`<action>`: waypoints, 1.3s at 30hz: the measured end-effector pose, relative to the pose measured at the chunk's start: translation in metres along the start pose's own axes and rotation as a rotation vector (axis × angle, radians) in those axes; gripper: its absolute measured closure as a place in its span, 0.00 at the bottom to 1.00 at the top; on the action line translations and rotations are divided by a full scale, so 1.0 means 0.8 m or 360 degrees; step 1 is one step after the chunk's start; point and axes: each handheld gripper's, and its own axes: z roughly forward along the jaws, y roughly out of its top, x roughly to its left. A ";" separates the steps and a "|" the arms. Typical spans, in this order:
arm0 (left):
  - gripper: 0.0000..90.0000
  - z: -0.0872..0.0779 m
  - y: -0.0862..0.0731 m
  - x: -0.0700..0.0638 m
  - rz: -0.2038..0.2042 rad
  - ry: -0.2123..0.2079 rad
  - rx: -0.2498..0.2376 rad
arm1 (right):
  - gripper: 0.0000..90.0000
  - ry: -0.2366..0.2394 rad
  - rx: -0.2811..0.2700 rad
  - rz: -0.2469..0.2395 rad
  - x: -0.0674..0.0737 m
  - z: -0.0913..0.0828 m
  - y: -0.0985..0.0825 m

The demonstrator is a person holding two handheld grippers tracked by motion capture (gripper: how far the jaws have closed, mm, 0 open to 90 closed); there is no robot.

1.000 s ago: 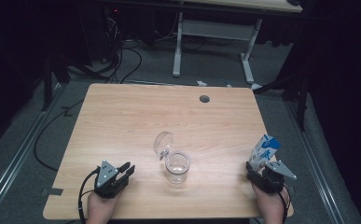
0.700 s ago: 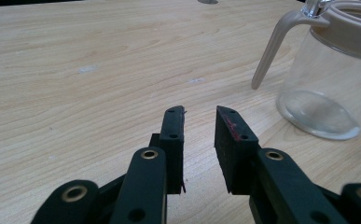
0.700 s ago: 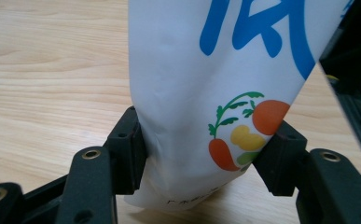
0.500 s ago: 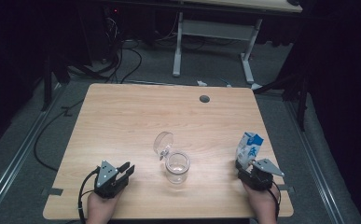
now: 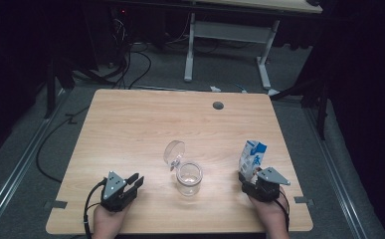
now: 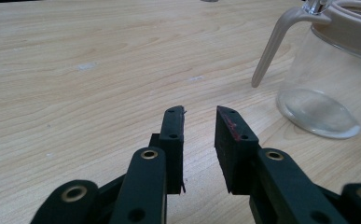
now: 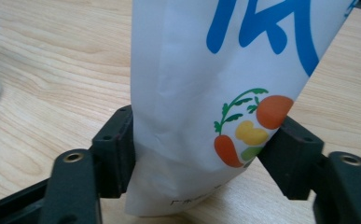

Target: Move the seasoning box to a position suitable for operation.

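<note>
1. The wooden table [image 5: 145, 124] stretches ahead of both grippers.
2. A white pouch [image 7: 215, 93] stands upright, clamped between the right gripper [image 7: 201, 154]'s jaws, which have just been opening.
3. An open-lidded glass jar [image 5: 188, 177] sits between the grippers, just right of the left gripper [image 6: 199, 135], whose jaws stand apart, empty.

We take the glass jar [image 5: 188, 177] as our landmark, its hinged lid [image 5: 174, 151] thrown open just behind it. Behind the lid, the table [image 5: 145, 119] runs bare to a small round hole [image 5: 218, 105]. To the jar's left, bare wood reaches the left gripper [image 5: 136, 180]. To its right, open wood ends at the upright pouch [image 5: 252, 158] that blocks the way there.
</note>
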 end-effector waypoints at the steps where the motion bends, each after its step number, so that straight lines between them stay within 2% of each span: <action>1: 0.81 0.000 0.000 0.000 0.0003 -0.0001 -0.0002 | 0.35 0.0000 0.0000 0.0000 0.000 0.000 0.000; 6: 0.80 0.001 0.000 -0.001 0.0006 -0.0005 0.0001 | 0.29 -0.0032 0.0012 0.0001 0.000 -0.005 -0.001; 12: 0.80 0.000 0.000 -0.001 0.0007 -0.0008 -0.0001 | 0.30 -0.0052 0.0016 -0.0008 -0.001 -0.013 -0.005; 22: 0.80 0.001 0.001 0.000 0.0008 -0.0018 0.0002 | 0.39 -0.0096 0.0008 -0.0055 0.001 -0.031 -0.011; 31: 0.79 0.003 0.003 -0.001 0.0008 -0.0031 -0.0008 | 0.51 -0.0061 0.0001 -0.0041 -0.005 -0.040 -0.017; 39: 0.79 0.006 0.005 -0.003 0.0015 -0.0043 -0.0010 | 0.57 -0.0089 -0.0003 -0.0001 -0.018 -0.051 -0.024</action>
